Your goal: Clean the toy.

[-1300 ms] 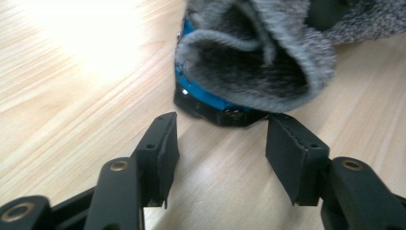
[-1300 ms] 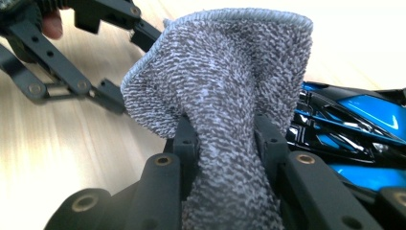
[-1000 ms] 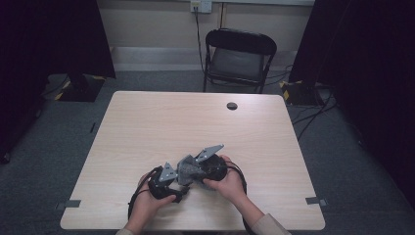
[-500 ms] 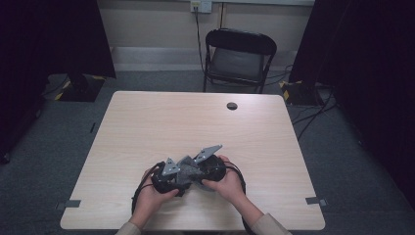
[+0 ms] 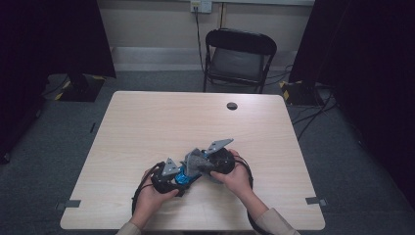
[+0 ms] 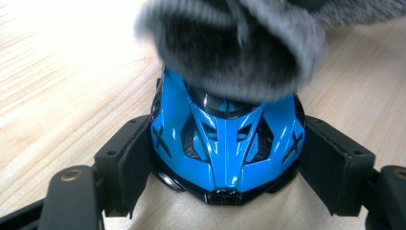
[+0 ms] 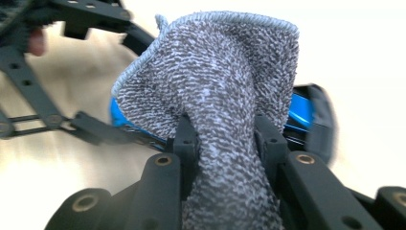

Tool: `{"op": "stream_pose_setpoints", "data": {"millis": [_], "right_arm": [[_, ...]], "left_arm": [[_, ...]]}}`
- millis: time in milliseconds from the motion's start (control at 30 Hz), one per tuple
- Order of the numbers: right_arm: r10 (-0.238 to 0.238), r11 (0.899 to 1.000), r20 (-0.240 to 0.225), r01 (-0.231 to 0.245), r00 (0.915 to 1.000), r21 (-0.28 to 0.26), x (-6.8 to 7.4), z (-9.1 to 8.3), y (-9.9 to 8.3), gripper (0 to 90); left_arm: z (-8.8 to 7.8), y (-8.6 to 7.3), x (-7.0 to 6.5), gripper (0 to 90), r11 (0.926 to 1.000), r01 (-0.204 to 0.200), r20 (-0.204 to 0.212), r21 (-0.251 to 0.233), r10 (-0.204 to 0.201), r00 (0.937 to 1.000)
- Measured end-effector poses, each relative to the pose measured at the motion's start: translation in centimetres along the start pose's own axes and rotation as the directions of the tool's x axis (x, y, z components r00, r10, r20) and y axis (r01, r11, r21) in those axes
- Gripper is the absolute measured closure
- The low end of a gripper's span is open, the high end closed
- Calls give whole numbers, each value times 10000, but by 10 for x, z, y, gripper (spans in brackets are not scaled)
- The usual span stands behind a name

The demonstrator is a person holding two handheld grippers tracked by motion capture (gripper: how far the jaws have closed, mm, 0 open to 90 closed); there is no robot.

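High view: both hands low at the near middle of the bench [image 5: 147, 127], the two claws meeting nose to nose. Left claw [image 5: 182, 177] has a blue toy car [image 5: 184, 173] between its jaws, car down on the benchtop. Right claw [image 5: 203, 164] carries a grey cloth [image 5: 196, 161] that lies over the car's far end. Black chair [image 5: 239, 58] behind the bench, small dark round spot [image 5: 232, 105] near the far edge, well apart from the work. Left gripper view: car [image 6: 227, 143] sits nose toward the camera, both black pads flat against its sides, so the left claw [image 6: 225, 158] is clamped on the car at a wide setting; jaws eased in a bit over the last second, then held. Cloth [image 6: 230, 48] is blurred and lies on the car's roof and windscreen. Right gripper view: right claw [image 7: 225, 143] is pinched nearly fully closed on a bunched fold of cloth [image 7: 215, 96], which stands up between the pads. Car [image 7: 299, 112] sits just behind the cloth, blue showing on both sides. Left claw's linkage [image 7: 52, 72] is at upper left, blurred.
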State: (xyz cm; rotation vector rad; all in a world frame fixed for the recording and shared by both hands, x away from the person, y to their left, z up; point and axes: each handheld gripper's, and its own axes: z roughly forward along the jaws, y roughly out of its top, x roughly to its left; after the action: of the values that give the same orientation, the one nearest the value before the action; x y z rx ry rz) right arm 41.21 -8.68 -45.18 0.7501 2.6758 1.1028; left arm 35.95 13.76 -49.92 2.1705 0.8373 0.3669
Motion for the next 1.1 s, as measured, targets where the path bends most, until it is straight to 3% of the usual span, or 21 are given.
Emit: {"op": "stream_pose_setpoints", "data": {"millis": [200, 467, 600, 667, 767, 900, 967, 1100], "right_arm": [[340, 9994, 345, -342, 9988, 58, -15, -2, -1, 690], [541, 9985, 877, -543, 9947, -7, -20, -3, 13, 689], [344, 9993, 406, -338, 9986, -161, -13, 0, 24, 687], [-19, 9999, 17, 20, 10000, -126, -1, 11, 29, 686], [-335, 9994, 147, 333, 9993, 93, 6, 18, 30, 685], [192, 9998, 846, -200, 9962, 84, -10, 11, 22, 686], [593, 9982, 811, -588, 9949, -88, -20, 3, 16, 685], [731, 9973, 992, -717, 9924, -172, -27, -9, 6, 686]], "left_arm": [[0, 0, 0, 238, 10000, 3, -3, -3, -3, 10000], [-1, -1, 0, 239, 10000, 27, 0, 0, -27, 10000], [-1, -1, 0, 239, 10000, 30, -6, 0, -30, 10000], [-2, -1, 0, 239, 10000, 16, -11, 18, -16, 10000], [-3, -2, 0, 239, 10000, 56, 26, -9, -56, 10000], [-3, -3, 0, 239, 10000, 40, -1, -3, -40, 10000], [-4, -3, -1, 239, 10000, 53, -7, -11, -53, 10000], [-4, -3, -1, 239, 10000, 43, -38, 8, -43, 10000]]}}
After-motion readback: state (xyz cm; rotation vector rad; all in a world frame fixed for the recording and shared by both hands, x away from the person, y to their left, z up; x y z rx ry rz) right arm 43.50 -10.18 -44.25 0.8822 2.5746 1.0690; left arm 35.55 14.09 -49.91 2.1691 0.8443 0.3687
